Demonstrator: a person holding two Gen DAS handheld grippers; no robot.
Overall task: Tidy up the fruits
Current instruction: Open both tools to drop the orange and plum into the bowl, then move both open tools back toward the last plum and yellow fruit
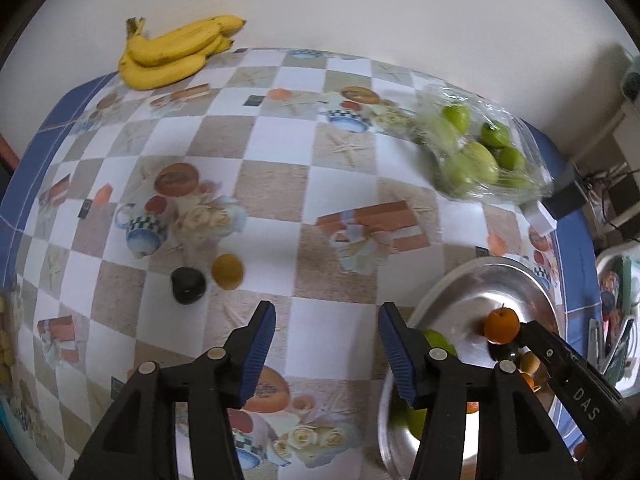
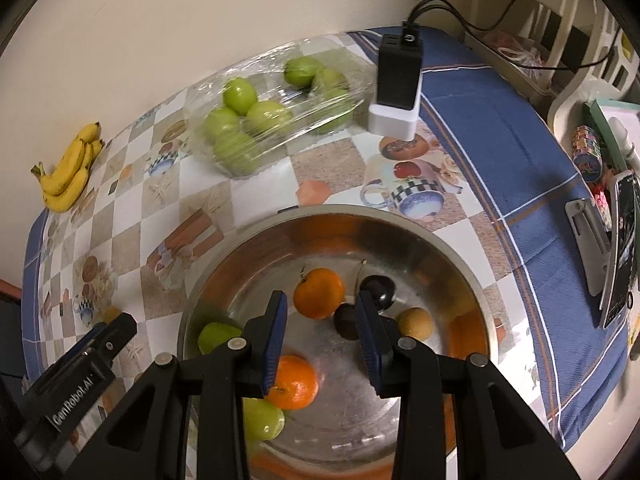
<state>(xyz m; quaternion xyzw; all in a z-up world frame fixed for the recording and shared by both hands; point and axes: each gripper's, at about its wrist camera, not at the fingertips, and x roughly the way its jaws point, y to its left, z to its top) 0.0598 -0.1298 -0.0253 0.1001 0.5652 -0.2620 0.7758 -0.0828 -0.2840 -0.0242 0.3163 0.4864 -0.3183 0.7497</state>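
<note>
Fruits are being gathered into the steel bowl [image 2: 448, 256], and that bowl is your landmark for everything on the bench [image 1: 280, 184]. Inside it lie two oranges [image 2: 319, 293], two green fruits [image 2: 216, 336], two dark plums [image 2: 378, 292] and a small yellow-brown fruit [image 2: 416, 322].

Your right gripper [image 2: 321, 338] hangs over the middle of the bowl, pointing steeply down. Its jaws stand apart with nothing between them; the fruit showing in the gap lies on the bowl floor below, so I judge that hand free.

Your left gripper [image 1: 327, 350] is just outside the bowl, on the side away from the blue cloth border, over bare bench. Its jaws are apart and empty.

Still outside the bowl: a small dark fruit [image 1: 188, 285] and a small yellow one [image 1: 227, 271], touching or nearly so, a little beyond the left gripper and away from the bowl. A wrapped tray of green fruit [image 2: 272, 120] sits past the bowl's far rim near the wall, and a bunch of bananas [image 1: 176, 52] lies well apart from the bowl at the far corner.

I judge the step in hand to be fetching the next loose fruit. Carry your left gripper forward to the dark and yellow pair, pick one, and straddle it so the neighbour is not nudged. Both are round and likely to roll, so close squarely across the middle.
</note>
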